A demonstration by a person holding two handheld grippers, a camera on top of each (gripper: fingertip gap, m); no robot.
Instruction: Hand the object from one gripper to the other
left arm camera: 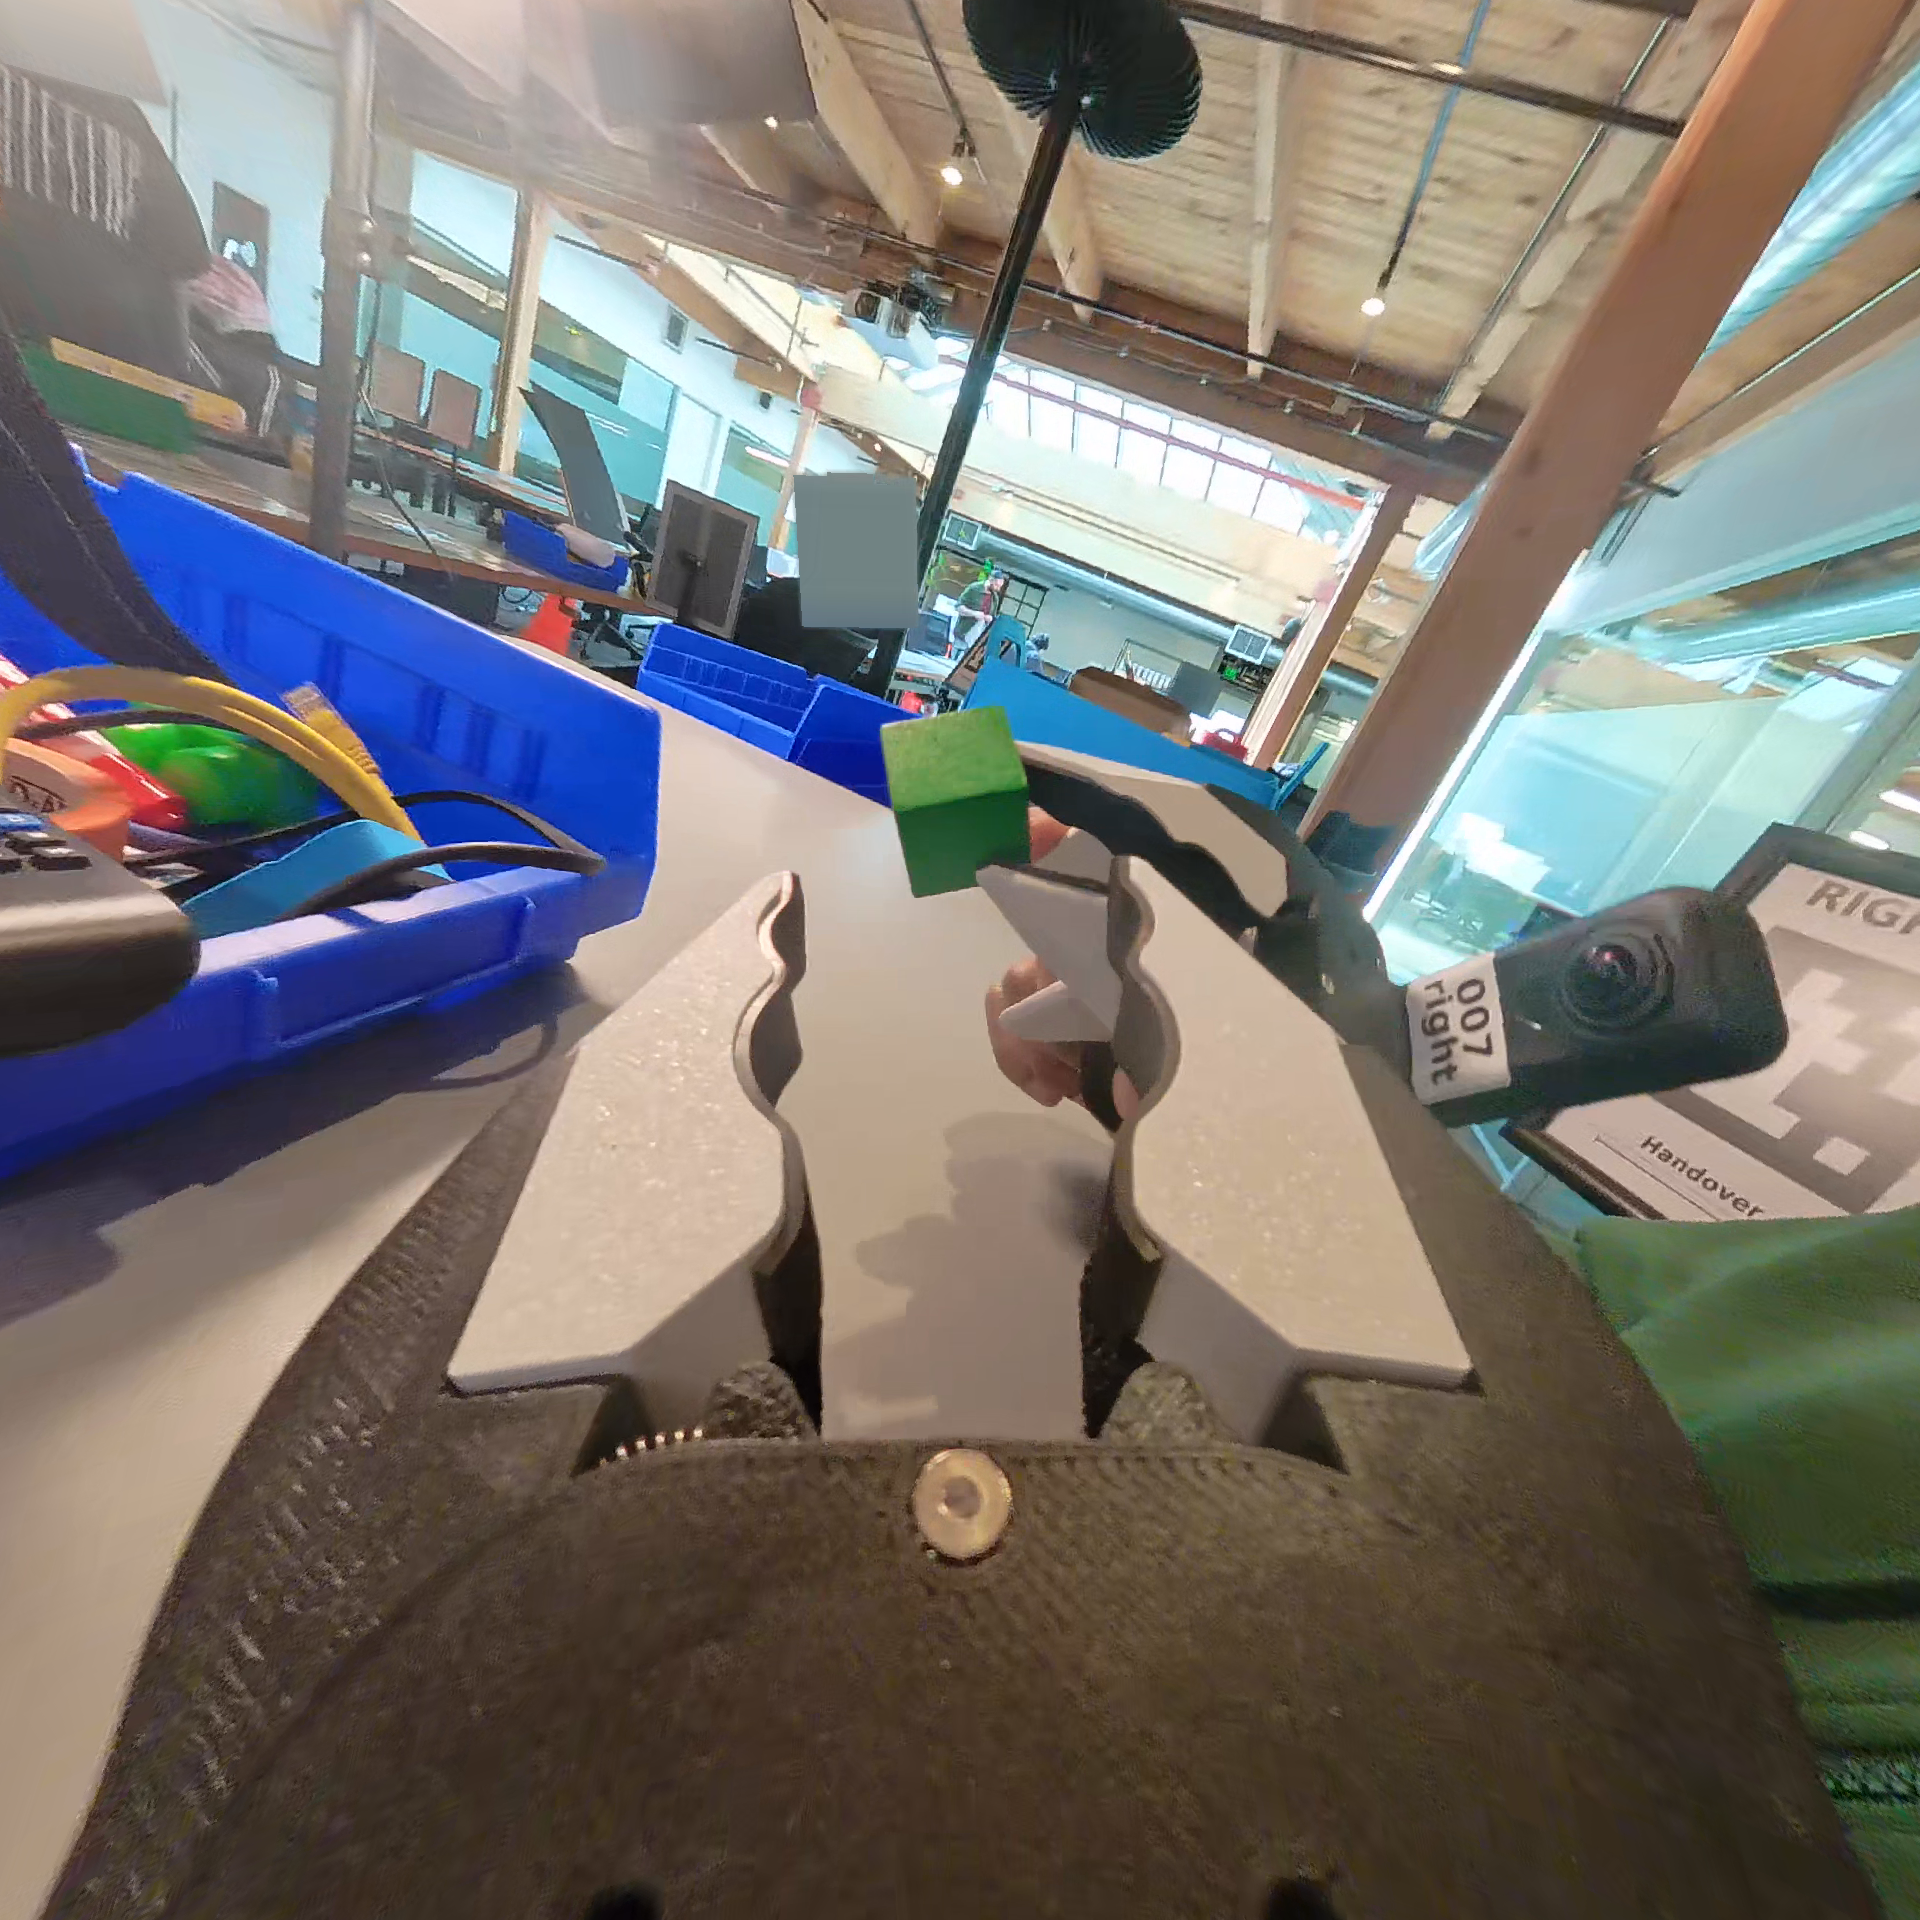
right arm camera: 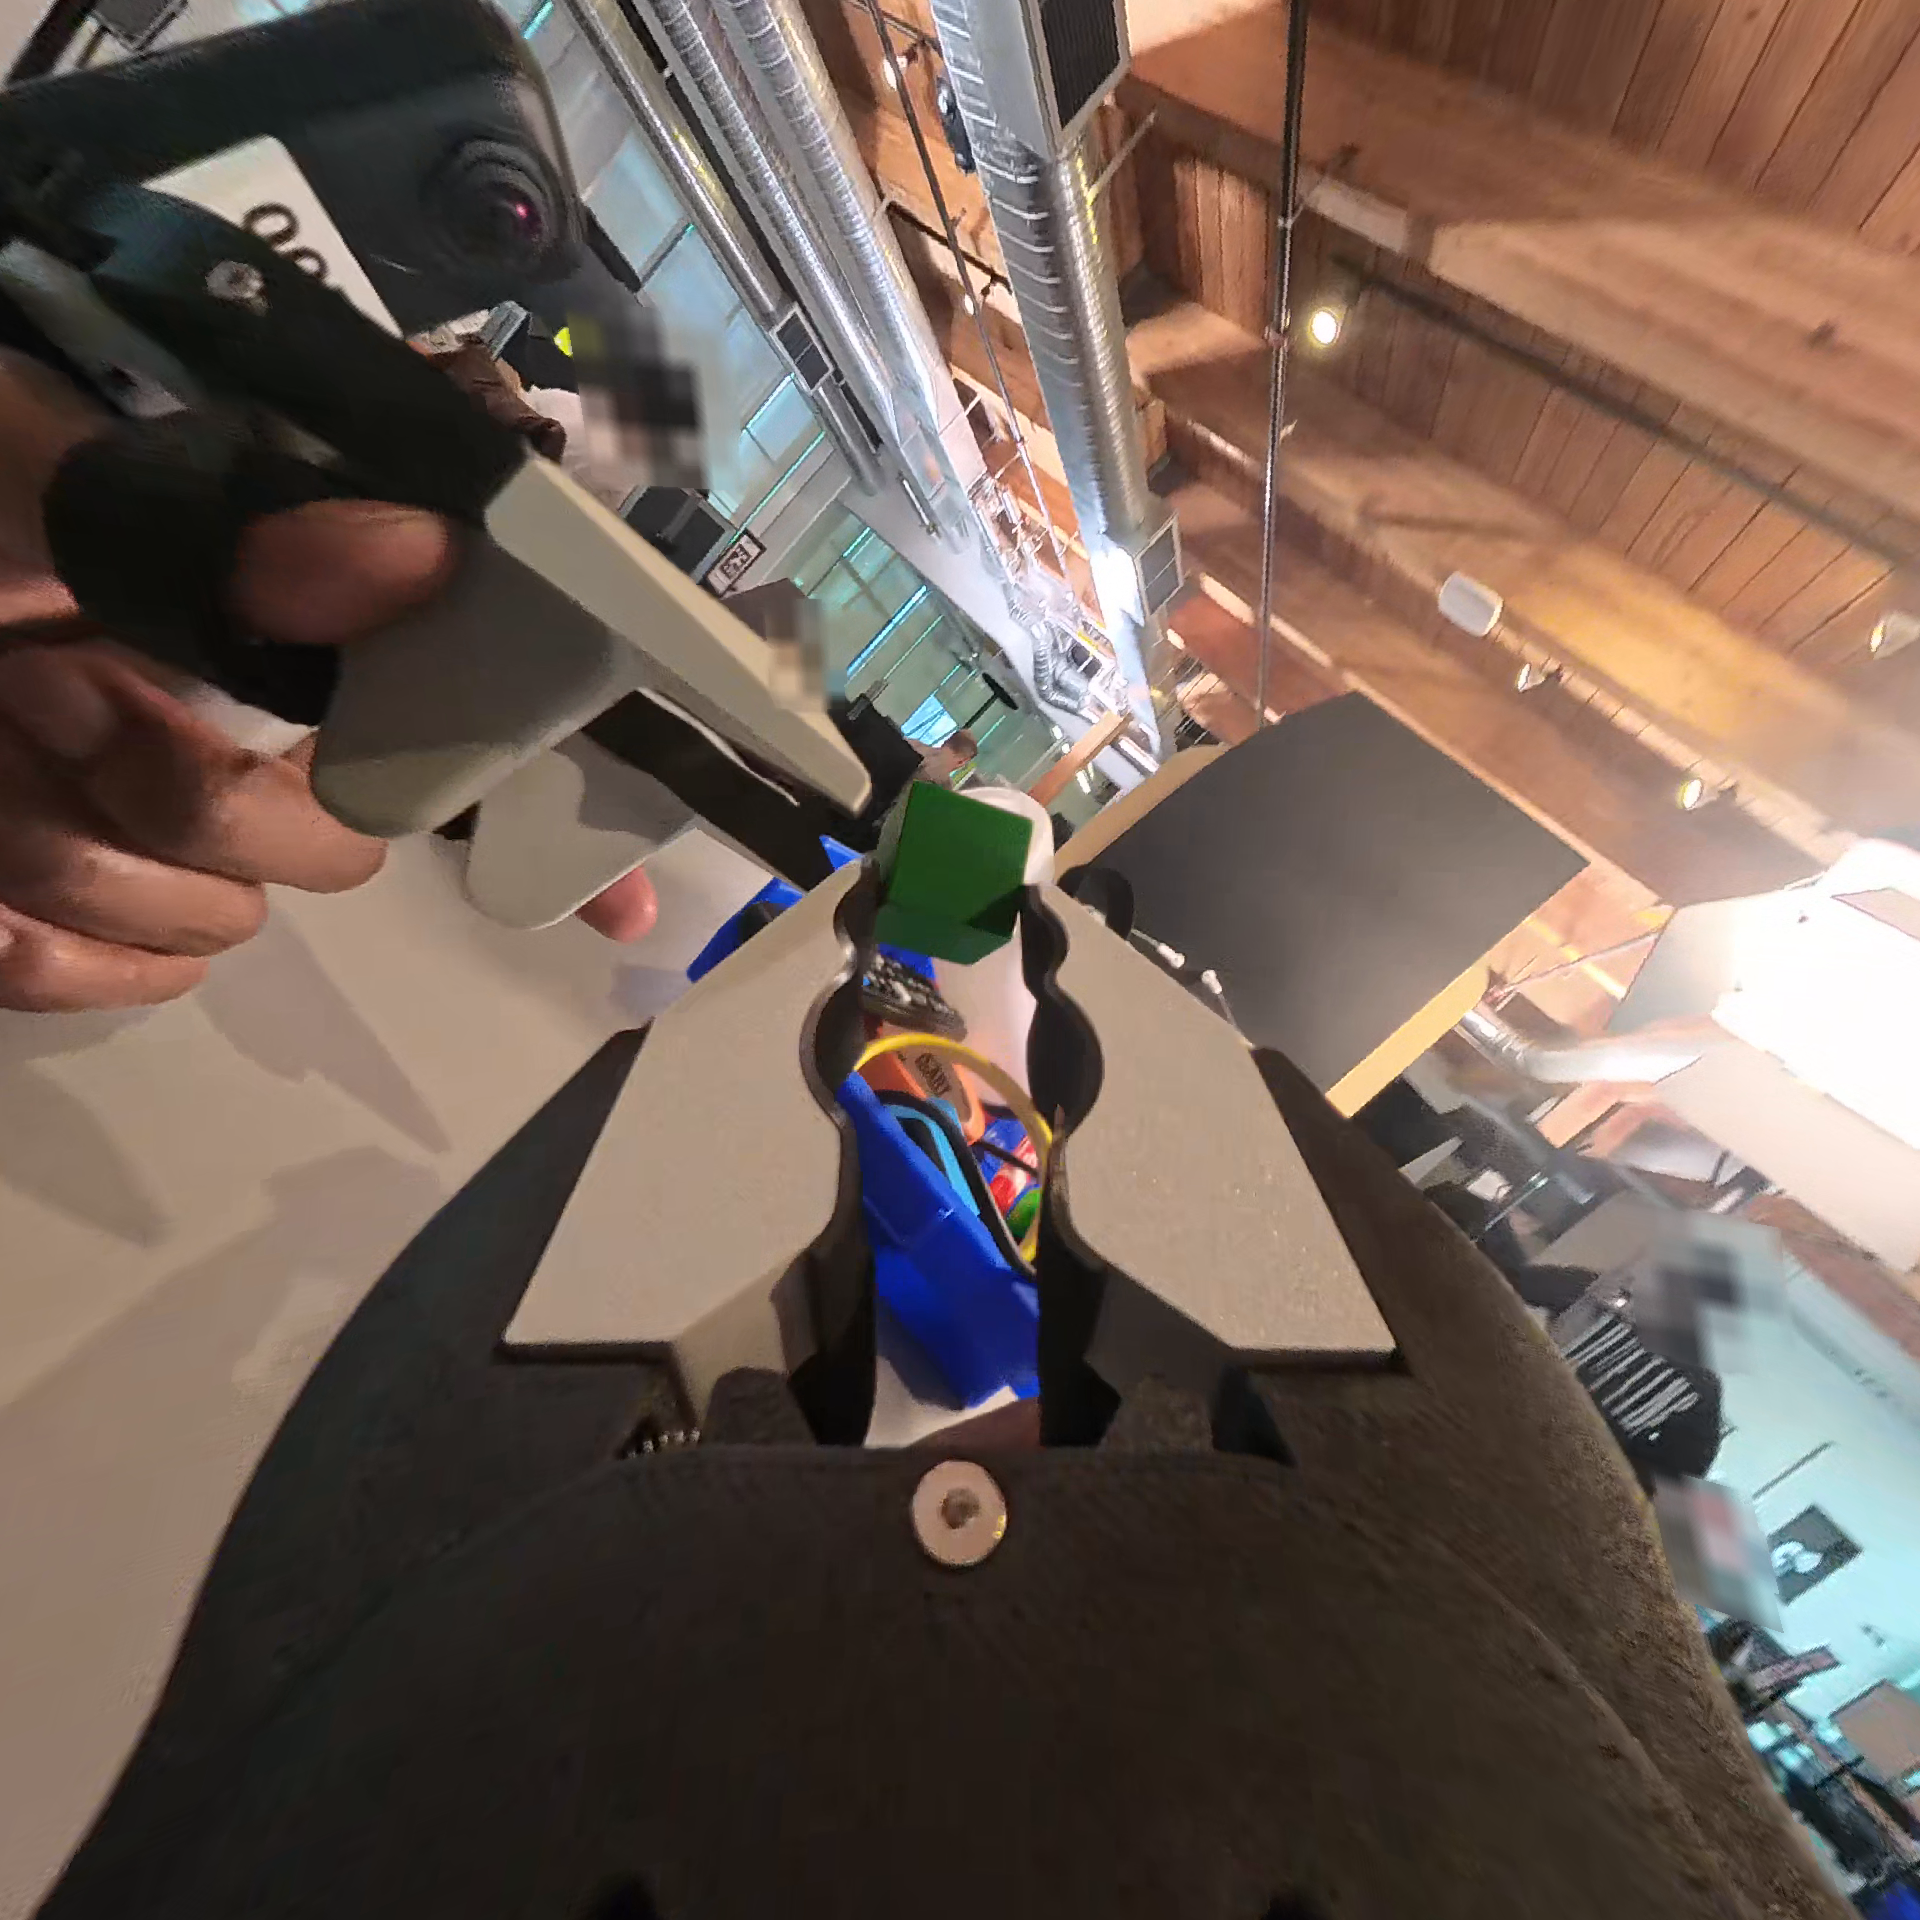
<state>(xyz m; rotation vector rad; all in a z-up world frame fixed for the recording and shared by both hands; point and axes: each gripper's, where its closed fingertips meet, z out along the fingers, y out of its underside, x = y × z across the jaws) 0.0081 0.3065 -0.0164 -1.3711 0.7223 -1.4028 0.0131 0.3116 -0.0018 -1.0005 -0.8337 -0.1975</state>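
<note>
- green cube (left arm camera: 954, 798), matte painted-wood look, sharp square edges, held up in the air above the grey table (left arm camera: 343, 1226), tilted corner-down
- right gripper (right arm camera: 940, 894) clenched on the green cube at its fingertips; flat grey plastic fingers (right arm camera: 686, 1132) with wavy scalloped inner edges, grainy black printed body behind
- in the left wrist view the right gripper (left arm camera: 1023, 831) comes in from the right, cube pinched at its tips, just past the left gripper's own tips
- left gripper (left arm camera: 956, 914) released, jaws spread wide, nothing between them, smooth table surface showing through the gap
- left gripper (right arm camera: 727, 821) in the right wrist view sits just beside the cube, upper left; touching or not, cannot tell
- hand (right arm camera: 135, 769) wrapped round its black handle
- blue plastic bin (left arm camera: 416, 665) on the table at left, ribbed walls, holding a looped yellow cable (left arm camera: 260, 717) and mixed clutter
</note>
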